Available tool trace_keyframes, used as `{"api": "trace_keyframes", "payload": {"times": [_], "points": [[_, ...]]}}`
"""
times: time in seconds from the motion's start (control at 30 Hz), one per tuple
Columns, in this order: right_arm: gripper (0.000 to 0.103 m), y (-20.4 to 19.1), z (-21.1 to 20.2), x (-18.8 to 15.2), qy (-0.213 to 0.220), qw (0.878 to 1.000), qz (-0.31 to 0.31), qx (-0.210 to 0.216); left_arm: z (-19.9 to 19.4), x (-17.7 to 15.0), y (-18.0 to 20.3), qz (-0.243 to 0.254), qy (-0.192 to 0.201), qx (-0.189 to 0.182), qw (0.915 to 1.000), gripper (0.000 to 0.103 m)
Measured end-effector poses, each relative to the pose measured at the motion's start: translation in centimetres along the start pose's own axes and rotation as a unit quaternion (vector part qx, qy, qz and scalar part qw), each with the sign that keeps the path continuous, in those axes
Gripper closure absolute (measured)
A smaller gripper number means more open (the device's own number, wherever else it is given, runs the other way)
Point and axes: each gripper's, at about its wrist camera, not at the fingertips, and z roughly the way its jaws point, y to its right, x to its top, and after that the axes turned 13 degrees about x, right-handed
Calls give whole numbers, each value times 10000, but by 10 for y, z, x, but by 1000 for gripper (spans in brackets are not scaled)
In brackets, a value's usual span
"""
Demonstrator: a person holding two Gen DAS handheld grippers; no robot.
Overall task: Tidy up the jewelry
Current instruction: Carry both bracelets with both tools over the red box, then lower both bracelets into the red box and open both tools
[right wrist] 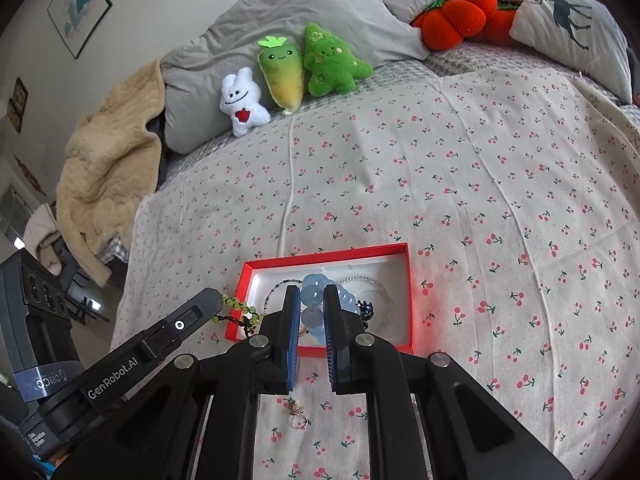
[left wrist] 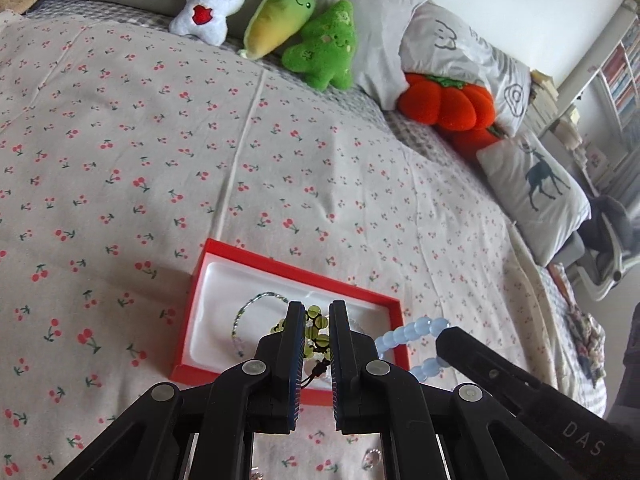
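A bed with a cherry-print sheet [left wrist: 280, 152] holds one shallow red box [left wrist: 392, 302] with a white lining, lying flat near the cameras. Two hand-held grippers reach over it.

The left gripper [left wrist: 314, 312] is clenched on a bracelet of yellow-green beads [left wrist: 316, 330], which hangs between its narrowly spaced fingers above the box. The right gripper [right wrist: 311, 296] is clamped on a bracelet of pale blue beads [right wrist: 316, 286], also held over the box.

Inside the box, the left wrist view shows one thin bracelet of tiny mixed beads [left wrist: 244, 316] lying on the lining at the left. The right wrist view shows that same thin strand plus a second, clear beaded bracelet [right wrist: 372, 280] at the right side and one small dark item [right wrist: 365, 307] beside it; what it is cannot be told.

Outside the box, on the sheet under the right gripper, the right wrist view shows one small ring with a clasp [right wrist: 299, 420]. The left wrist view shows one small clear item [left wrist: 372, 458] on the sheet nearer than the box, too blurred to name.

Along the pillows sit four plush toys: one white rabbit [left wrist: 212, 4], one carrot-like green and yellow one [left wrist: 280, 20], one green tree [left wrist: 324, 46] and one orange pumpkin [left wrist: 444, 102]. One deer-print cushion [left wrist: 536, 196] lies at the bed's right edge.

Only the right wrist view shows one beige quilted blanket [right wrist: 108, 168] heaped at the bed's left and framed pictures on the wall. Only the left wrist view shows bookshelves [left wrist: 620, 72] at the far right.
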Motion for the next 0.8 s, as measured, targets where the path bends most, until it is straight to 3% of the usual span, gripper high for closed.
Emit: {"api": "trace_keyframes", "payload": {"times": [0.13, 0.23, 0.67, 0.8], "points": [[91, 5, 4, 3, 35, 10000, 47, 26, 12, 1, 12, -8, -42, -305, 9995, 97], [91, 8, 7, 4, 37, 10000, 48, 25, 22, 0, 19, 68, -112, -310, 9994, 97], [91, -1, 24, 3, -105, 9996, -151, 196, 44, -5, -14, 258, -409, 876, 9950, 96], [91, -5, 34, 3, -199, 9991, -280, 238, 45, -6, -20, 258, -451, 1026, 9934, 95]]}}
